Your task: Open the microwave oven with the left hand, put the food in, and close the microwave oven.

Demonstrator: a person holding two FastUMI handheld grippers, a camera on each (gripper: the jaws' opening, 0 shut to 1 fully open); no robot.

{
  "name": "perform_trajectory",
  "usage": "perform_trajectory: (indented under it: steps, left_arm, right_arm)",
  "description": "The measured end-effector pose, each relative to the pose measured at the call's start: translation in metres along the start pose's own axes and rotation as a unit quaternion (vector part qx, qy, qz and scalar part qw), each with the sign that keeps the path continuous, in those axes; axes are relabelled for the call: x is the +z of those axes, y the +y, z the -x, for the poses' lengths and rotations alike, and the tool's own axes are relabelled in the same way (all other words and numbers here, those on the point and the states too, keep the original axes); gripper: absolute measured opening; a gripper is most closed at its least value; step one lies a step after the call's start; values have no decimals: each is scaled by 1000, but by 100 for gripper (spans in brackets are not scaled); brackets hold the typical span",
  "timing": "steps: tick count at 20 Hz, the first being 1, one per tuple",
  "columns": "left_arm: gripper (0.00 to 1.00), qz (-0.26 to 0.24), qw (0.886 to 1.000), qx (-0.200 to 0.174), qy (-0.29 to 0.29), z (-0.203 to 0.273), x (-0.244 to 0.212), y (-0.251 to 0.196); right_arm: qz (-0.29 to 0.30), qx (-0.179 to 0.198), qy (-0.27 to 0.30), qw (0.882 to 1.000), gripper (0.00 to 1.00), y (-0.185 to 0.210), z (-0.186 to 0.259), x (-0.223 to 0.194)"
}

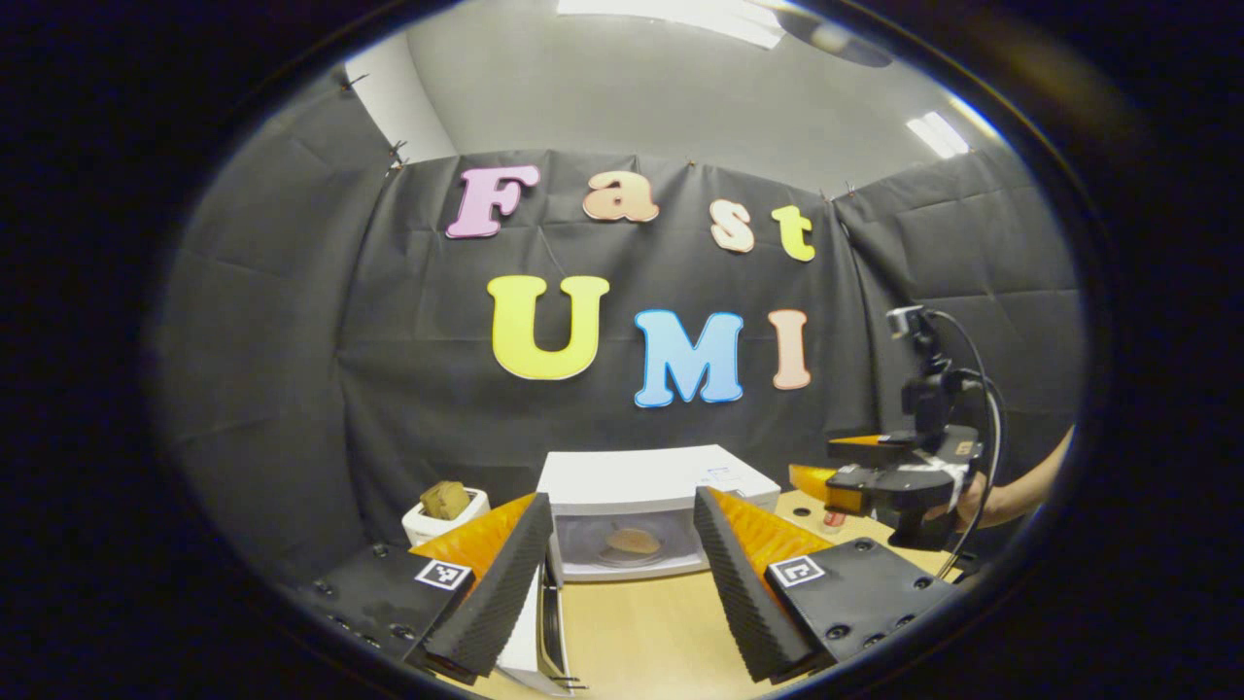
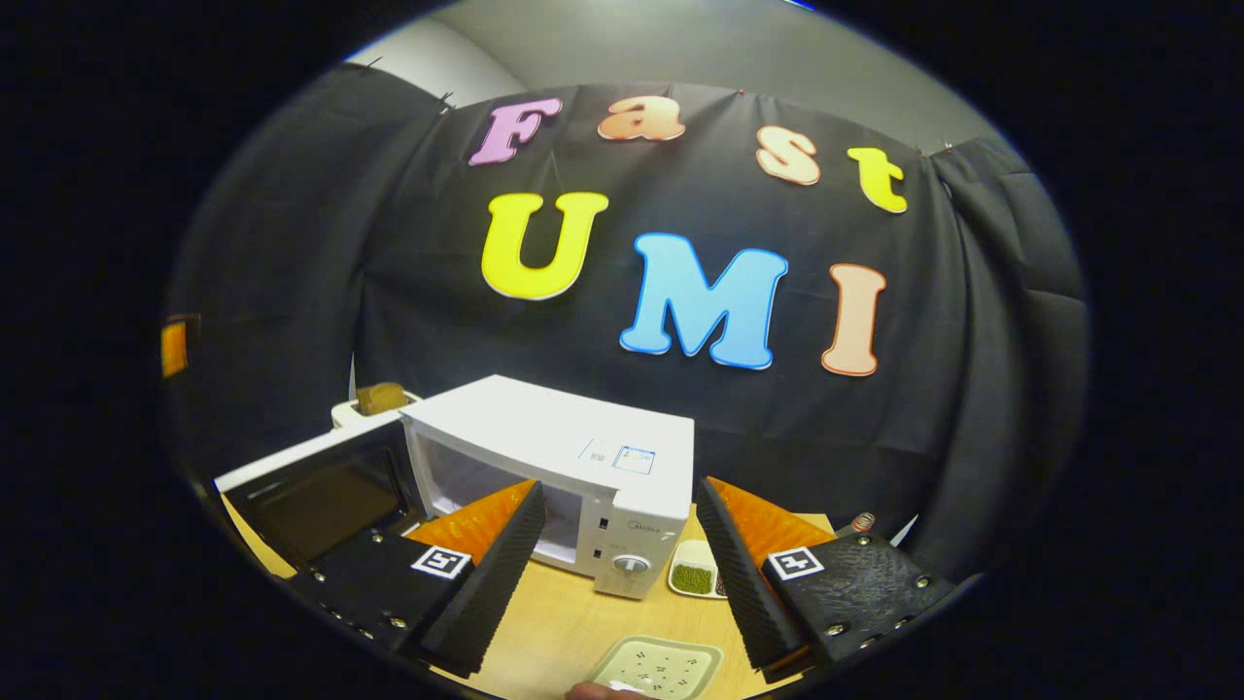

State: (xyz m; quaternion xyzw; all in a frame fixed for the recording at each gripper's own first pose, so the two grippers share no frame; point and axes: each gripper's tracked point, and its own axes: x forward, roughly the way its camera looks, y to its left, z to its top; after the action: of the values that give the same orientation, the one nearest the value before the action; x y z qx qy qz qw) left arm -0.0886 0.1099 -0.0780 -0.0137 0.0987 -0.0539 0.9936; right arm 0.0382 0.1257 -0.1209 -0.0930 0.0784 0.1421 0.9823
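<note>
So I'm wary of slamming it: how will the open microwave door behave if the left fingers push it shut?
The door looks like a stiff panel hinged at its left edge, so it should swing freely. The microwave looks boxy, probably heavy enough to stay put.

Food (image 1: 633, 541) lies inside the microwave (image 2: 583, 457) at the desk's (image 2: 554, 622) back edge; door (image 2: 321, 491) swung left.

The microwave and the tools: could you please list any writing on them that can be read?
Sticker on top of the microwave: too small to read.
Brand mark on its front: blurred, unreadable.
Square marker on the right tool: a pattern, no words.
</note>
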Motion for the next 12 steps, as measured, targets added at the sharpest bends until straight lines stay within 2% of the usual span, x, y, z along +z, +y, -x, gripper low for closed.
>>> perform_trajectory:
  steps: [2, 3, 4, 10, 12]
  left_arm:
    - [97, -1, 1000, -8, -2, -6, -1, -5]
    - [94, 1, 1000, -13, -3, -9, 0, -8]
    - [94, 3, 1000, -18, -6, -11, 1, -10]
    - [94, 10, 999, -30, -20, -24, 10, -8]
    - [97, 6, 999, -30, -22, -25, 12, -1]
  right_arm:
    - [-25, -10, -27, 999, 96, -7, 20, 26]
    - [-33, -23, -39, 998, 96, -11, 25, 33]
    - [-38, -33, -49, 998, 98, -17, 34, 43]
    - [-59, -89, -73, 992, 98, -41, 76, 75]
    - [-66, -107, -80, 989, 98, -51, 94, 86]
